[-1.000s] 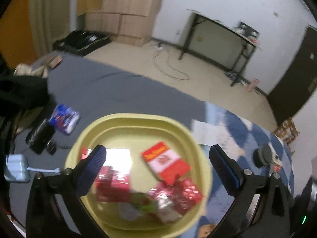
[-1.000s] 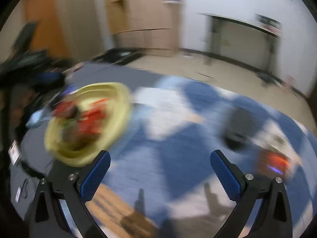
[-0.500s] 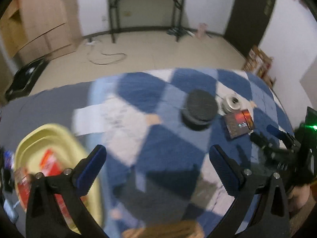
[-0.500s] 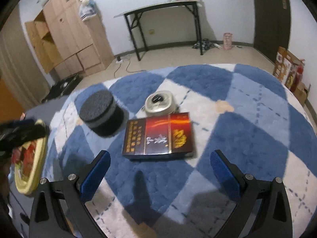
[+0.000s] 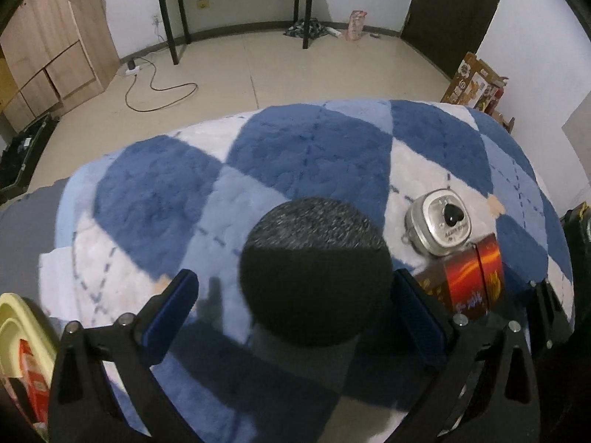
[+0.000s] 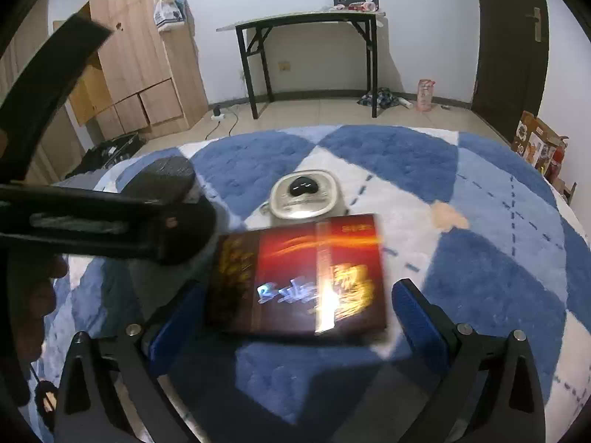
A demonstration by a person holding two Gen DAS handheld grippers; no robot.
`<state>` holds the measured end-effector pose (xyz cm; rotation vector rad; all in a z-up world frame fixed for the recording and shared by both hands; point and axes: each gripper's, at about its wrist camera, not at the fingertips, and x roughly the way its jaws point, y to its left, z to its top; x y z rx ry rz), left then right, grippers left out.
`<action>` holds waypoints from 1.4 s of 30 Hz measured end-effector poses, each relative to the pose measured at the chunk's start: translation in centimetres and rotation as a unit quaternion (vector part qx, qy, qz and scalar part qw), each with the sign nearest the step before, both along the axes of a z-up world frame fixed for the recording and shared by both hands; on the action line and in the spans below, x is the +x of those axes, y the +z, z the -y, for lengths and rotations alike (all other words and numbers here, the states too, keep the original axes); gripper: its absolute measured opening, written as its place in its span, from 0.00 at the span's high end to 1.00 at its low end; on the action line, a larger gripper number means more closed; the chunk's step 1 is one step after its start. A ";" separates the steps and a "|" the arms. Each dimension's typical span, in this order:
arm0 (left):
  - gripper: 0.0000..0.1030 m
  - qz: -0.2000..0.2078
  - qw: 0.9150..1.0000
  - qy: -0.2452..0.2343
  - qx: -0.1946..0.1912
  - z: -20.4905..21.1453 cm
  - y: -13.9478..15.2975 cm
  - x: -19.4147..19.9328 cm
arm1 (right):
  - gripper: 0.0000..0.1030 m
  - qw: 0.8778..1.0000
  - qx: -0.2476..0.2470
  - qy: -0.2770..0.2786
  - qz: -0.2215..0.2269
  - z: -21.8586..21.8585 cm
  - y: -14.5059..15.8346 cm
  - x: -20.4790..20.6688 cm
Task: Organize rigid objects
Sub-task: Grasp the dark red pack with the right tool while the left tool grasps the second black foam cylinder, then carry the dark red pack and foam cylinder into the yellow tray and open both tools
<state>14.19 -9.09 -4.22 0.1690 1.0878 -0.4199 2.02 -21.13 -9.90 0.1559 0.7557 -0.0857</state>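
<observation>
A black round speaker (image 5: pixel 314 269) stands on the blue and white checked blanket (image 5: pixel 295 162). My left gripper (image 5: pixel 295 310) is open, its fingers on either side of the speaker, not touching it. A dark red flat box (image 6: pixel 299 277) lies on the blanket between the open fingers of my right gripper (image 6: pixel 288 313). Behind the box sits a small silver tin (image 6: pixel 304 193) with a black heart on its lid. The same tin (image 5: pixel 439 221) and red box (image 5: pixel 469 277) show at the right of the left wrist view. The speaker (image 6: pixel 162 177) is partly hidden by the left gripper's body in the right wrist view.
A yellow basin (image 5: pixel 14 328) holding red packets peeks in at the lower left of the left wrist view. Beyond the blanket's far edge lie bare floor, a black folding table (image 6: pixel 306 22), wooden cabinets (image 6: pixel 144 55) and a dark door (image 6: pixel 509 37).
Both grippers have come forward and down. The left swung from the yellow basin to the speaker, which now sits between its fingers. The right closed in on the red box.
</observation>
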 end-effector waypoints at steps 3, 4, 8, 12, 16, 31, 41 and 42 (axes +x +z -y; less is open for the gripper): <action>0.25 -0.011 1.000 0.005 -0.004 0.0 -0.6 0.3 | 0.00 1.000 -0.020 0.006 -0.005 -0.9 -0.4 0.2; 0.31 -0.016 1.000 0.005 -0.011 0.0 -0.7 0.4 | 0.00 0.999 -0.030 0.008 -0.011 -1.1 -0.8 0.4; 0.32 -0.003 1.000 0.005 -0.010 -0.7 0.2 -0.4 | 0.12 1.000 -0.018 0.004 -0.004 -0.5 -1.0 0.5; 0.32 -0.002 1.000 0.009 -0.017 -3.5 2.1 -2.2 | 0.12 1.000 0.008 0.006 0.005 0.5 -0.8 0.3; 0.32 0.009 0.999 0.038 -0.021 -7.4 4.9 -4.8 | 0.13 1.000 0.004 0.009 0.006 0.6 -0.6 -0.3; 0.32 0.081 0.979 0.181 -0.043 -25.4 11.9 -10.8 | 0.13 0.989 -0.018 0.146 0.013 -7.6 4.2 -5.1; 0.32 0.048 0.962 0.269 0.016 -33.3 8.8 -7.2 | 0.13 0.940 -0.009 0.340 0.023 -24.6 7.3 -2.5; 0.32 0.040 0.959 0.279 0.016 -34.2 8.3 -7.1 | 0.13 0.937 -0.013 0.350 0.021 -26.0 7.1 -2.0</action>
